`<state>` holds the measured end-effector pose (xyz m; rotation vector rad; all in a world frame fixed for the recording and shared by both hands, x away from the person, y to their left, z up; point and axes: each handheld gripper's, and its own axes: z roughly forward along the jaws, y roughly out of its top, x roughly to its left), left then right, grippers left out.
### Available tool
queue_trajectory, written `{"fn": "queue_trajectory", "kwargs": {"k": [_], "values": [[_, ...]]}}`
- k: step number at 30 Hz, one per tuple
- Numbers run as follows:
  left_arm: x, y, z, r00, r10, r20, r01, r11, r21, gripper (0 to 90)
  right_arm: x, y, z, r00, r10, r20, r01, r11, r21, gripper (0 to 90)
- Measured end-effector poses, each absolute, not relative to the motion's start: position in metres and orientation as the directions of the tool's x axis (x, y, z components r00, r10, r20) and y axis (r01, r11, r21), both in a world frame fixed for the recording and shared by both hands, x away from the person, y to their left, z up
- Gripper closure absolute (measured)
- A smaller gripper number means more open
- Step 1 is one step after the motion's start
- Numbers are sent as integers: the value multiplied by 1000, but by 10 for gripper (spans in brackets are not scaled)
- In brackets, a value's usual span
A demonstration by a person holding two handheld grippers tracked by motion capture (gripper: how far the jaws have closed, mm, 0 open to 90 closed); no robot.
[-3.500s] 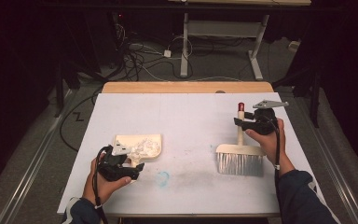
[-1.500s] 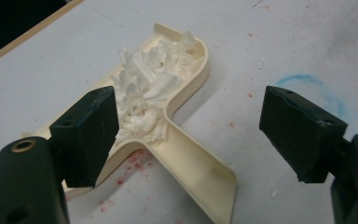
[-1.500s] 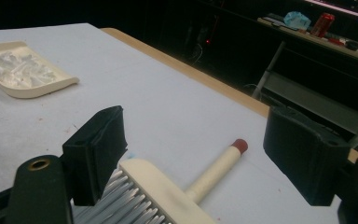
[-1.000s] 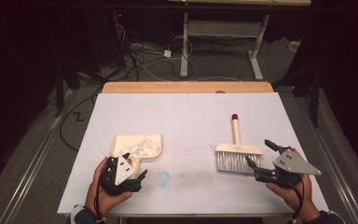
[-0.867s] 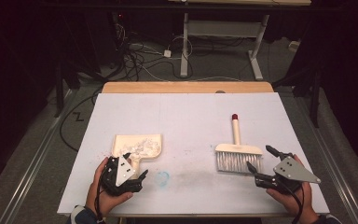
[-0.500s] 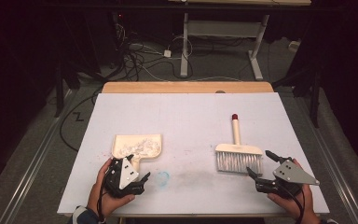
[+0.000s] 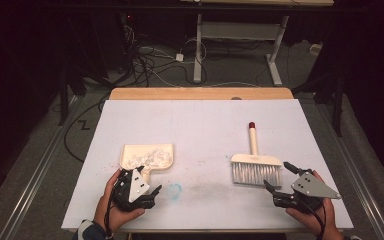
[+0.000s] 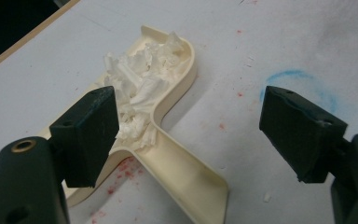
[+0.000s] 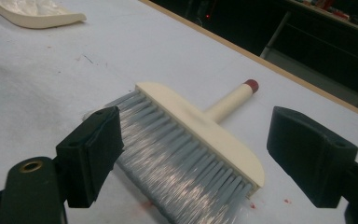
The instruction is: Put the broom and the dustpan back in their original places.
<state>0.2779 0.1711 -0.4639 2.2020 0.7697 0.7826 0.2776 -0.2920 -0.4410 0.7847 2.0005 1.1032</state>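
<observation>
A cream dustpan (image 7: 146,156) holding white shreds lies at the left of the white table top (image 7: 195,125). Its handle points toward my left gripper (image 7: 145,182), which is open just behind it and holds nothing. In the left gripper view the dustpan (image 8: 168,98) lies between and beyond the wide-open jaws of the left gripper (image 8: 191,102). A brush (image 7: 255,162) with grey bristles and a red-tipped cream handle lies flat at the right. My right gripper (image 7: 276,175) is open beside its bristles, apart from it. The right gripper view shows the brush (image 9: 200,126) ahead of the right gripper (image 9: 193,135).
A blue chalk ring (image 7: 174,190) and a grey smudge mark the near middle of the table. Red specks dot the surface near the dustpan. A wooden strip (image 7: 200,93) borders the far edge. Cables and a desk frame (image 7: 240,30) lie on the floor beyond.
The right gripper has let go of the brush handle and drawn back to the near right edge. The left gripper has pulled back slightly from the dustpan.
</observation>
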Motion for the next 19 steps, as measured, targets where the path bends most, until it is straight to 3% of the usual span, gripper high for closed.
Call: {"fn": "queue_trajectory", "kwargs": {"k": [19], "values": [[282, 166, -464, 646, 699, 306, 310, -607, 732, 188, 278, -294, -439, -539, 789, -293, 163, 440, 883, 186]]}}
